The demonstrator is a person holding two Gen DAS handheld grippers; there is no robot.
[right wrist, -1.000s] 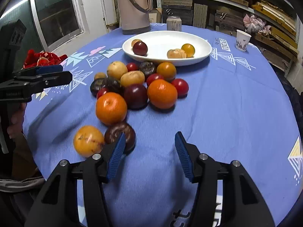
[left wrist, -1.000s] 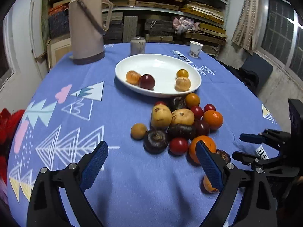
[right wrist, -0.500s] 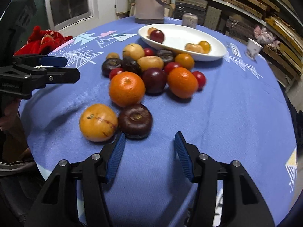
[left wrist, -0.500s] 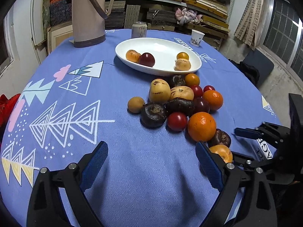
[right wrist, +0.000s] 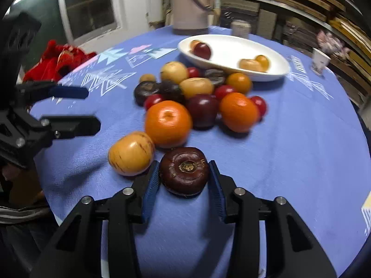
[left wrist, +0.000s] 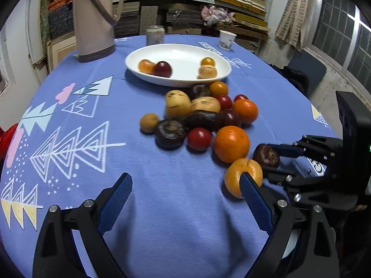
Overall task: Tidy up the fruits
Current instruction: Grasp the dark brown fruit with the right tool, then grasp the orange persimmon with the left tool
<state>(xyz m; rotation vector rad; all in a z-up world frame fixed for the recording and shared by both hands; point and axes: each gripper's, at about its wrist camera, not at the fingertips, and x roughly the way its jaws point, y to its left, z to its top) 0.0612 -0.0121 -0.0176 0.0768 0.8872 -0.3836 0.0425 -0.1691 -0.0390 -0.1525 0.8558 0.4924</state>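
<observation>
1. The dark brown fruit (right wrist: 184, 170) sits low in the middle of the right view, on the blue table (right wrist: 301, 150).
2. My right gripper (right wrist: 184, 180) has its jaws closing around it, blue pads right at its sides.
3. My left gripper (left wrist: 185, 199) is open, with nothing between the jaws.
4. A yellow fruit (right wrist: 131, 154) lies just beside, left.

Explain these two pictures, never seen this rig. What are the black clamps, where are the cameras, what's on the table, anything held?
There is no robot here. A person holds a hand-squeezed clamp in each hand, and each clamp carries a wide-angle camera that looks forward along its own two blue-padded jaws.

One picture comes from the left gripper; its jaws stand wide apart over bare blue tablecloth, holding nothing. The other comes from the right gripper, whose jaws are closing around a dark brown fruit, pads at its sides. Each clamp also shows at the edge of the other's picture.

On the cloth lies a pile of mixed fruit: orange, red, yellow and dark. Behind it stands a white dish with four fruits inside, then a tall flask, a can and a paper cup.
</observation>
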